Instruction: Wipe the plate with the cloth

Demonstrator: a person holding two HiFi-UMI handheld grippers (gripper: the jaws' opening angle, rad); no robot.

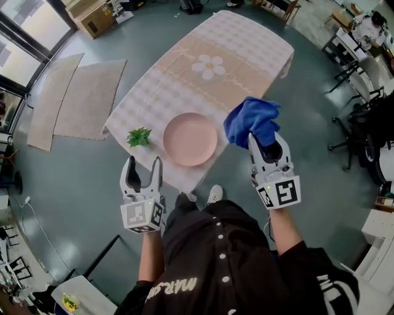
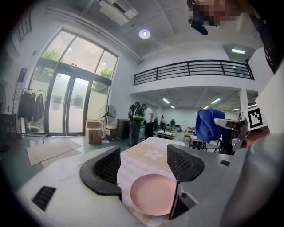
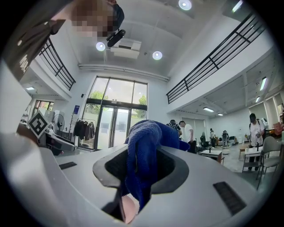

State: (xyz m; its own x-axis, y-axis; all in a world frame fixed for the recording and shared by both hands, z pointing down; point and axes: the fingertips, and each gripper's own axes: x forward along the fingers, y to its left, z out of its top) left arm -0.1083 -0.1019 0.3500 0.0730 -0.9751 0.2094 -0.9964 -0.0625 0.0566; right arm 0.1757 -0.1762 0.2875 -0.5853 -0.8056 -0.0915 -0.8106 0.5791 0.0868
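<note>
A pink plate (image 1: 189,139) lies empty near the front corner of the checked tablecloth (image 1: 203,80). My right gripper (image 1: 263,143) is shut on a blue cloth (image 1: 251,120), which bunches above its jaws to the right of the plate, off the table's edge. In the right gripper view the blue cloth (image 3: 143,159) fills the gap between the jaws. My left gripper (image 1: 143,167) stands open with nothing between its fingers, in front of the table's corner. The left gripper view shows the plate (image 2: 153,194) between its open jaws and the cloth (image 2: 207,124) at the right.
A small green plant sprig (image 1: 139,136) lies on the table just left of the plate. Two beige rugs (image 1: 77,98) cover the floor at the left. Black chairs (image 1: 360,132) stand at the right. Cardboard boxes (image 1: 95,15) sit at the back left. People stand far off.
</note>
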